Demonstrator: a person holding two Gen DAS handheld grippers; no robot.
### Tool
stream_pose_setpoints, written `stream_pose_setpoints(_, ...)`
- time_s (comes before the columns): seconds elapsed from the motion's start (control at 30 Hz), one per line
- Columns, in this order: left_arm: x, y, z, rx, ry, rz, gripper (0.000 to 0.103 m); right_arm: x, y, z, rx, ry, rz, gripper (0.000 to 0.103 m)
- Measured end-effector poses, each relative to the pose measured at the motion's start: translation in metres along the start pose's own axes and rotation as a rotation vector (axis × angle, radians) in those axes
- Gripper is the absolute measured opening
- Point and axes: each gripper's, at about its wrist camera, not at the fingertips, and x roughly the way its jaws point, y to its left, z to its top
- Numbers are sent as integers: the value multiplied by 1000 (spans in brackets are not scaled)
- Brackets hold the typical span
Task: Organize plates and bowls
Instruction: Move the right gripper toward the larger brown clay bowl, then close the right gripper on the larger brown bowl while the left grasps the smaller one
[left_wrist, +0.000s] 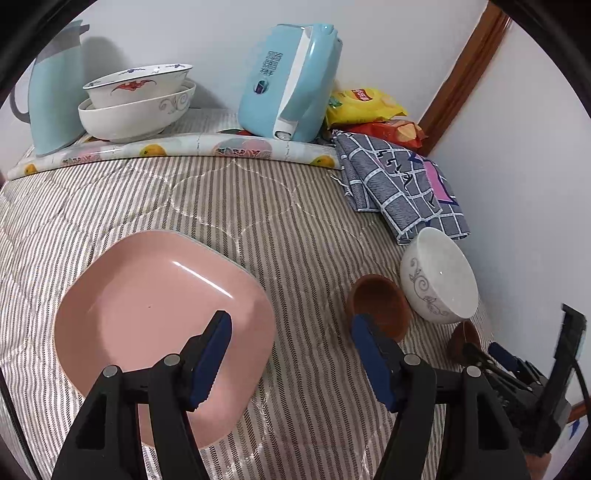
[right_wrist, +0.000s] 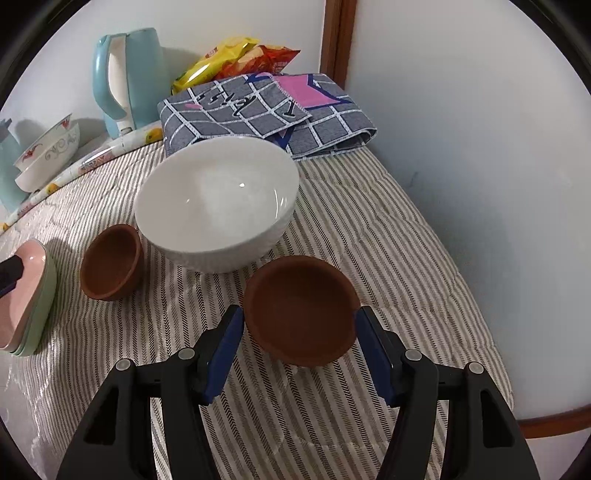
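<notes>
A pink square plate (left_wrist: 155, 302) lies on the striped cloth; in the right wrist view it tops a stack (right_wrist: 26, 306) with green plates under it. My left gripper (left_wrist: 290, 328) is open, its left finger above the plate's right edge. A white patterned bowl (left_wrist: 439, 275) and a brown bowl (left_wrist: 380, 304) sit to the right. In the right wrist view my right gripper (right_wrist: 299, 325) is open with a finger on either side of a second brown bowl (right_wrist: 301, 308). The white bowl (right_wrist: 218, 199) and the other brown bowl (right_wrist: 110, 262) lie beyond.
Two stacked white bowls (left_wrist: 136, 101) stand on a fruit-patterned mat (left_wrist: 177, 149) at the back, between a blue jug (left_wrist: 51, 99) and a blue kettle (left_wrist: 291, 77). Snack bags (left_wrist: 365, 107) and a folded checked cloth (left_wrist: 402, 184) lie by the right wall.
</notes>
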Motion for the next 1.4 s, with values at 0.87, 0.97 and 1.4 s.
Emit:
stream_pose_setpoints(0.87, 33, -59, 2, 71, 38, 14, 64, 34, -36, 2, 83, 34, 134, 42)
stream_pose_setpoints(0.97, 41, -62, 1, 75, 44, 33, 63, 39, -38, 0, 84, 47, 150, 40)
stream_pose_setpoints(1.4, 71, -64, 0, 64, 84, 72, 48, 39, -33, -4, 6, -11, 162, 38)
